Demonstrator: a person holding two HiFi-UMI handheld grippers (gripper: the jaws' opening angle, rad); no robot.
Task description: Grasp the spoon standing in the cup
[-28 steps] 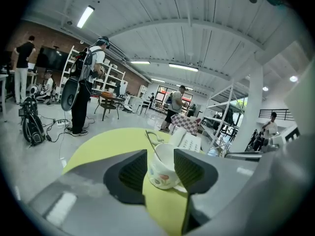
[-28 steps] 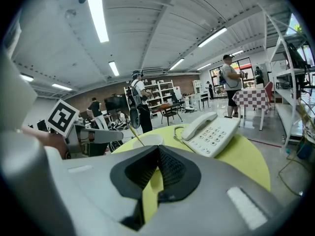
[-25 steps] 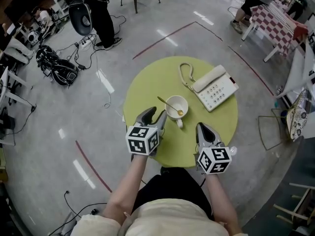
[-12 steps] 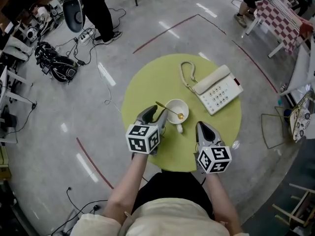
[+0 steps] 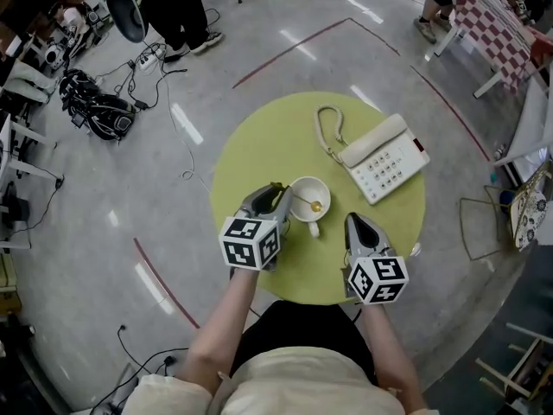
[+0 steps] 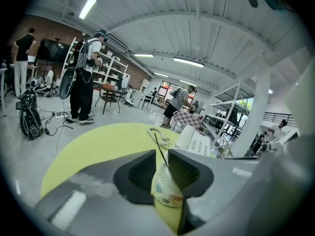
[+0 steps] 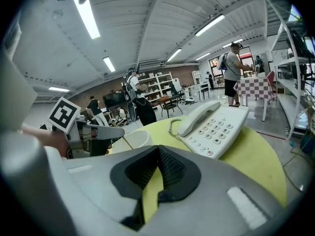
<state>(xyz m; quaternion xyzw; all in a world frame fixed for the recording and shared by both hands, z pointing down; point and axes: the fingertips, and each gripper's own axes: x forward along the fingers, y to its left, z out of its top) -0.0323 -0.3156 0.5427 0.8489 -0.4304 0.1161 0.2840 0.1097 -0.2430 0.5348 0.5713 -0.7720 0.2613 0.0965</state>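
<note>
Grey workshop floor surrounds a round yellow-green bench (image 5: 259, 137) carrying a phone (image 5: 384, 158) and a white cup (image 5: 309, 199). The spoon (image 5: 301, 198) stands in the cup, its handle leaning left toward the left gripper (image 5: 275, 194), probably why that hand makes the approach. The left gripper's fingers (image 6: 184, 168) stand a little apart, with the thin handle rising between them and not yet pinched. The right gripper (image 5: 357, 223) rests near the bench's front edge, clear of the cup, its fingers (image 7: 170, 168) closed together on nothing. A second ago the left gripper sat short of the cup with the handle free of it. Now it has pushed forward to straddle the handle, while the right one has barely moved.
</note>
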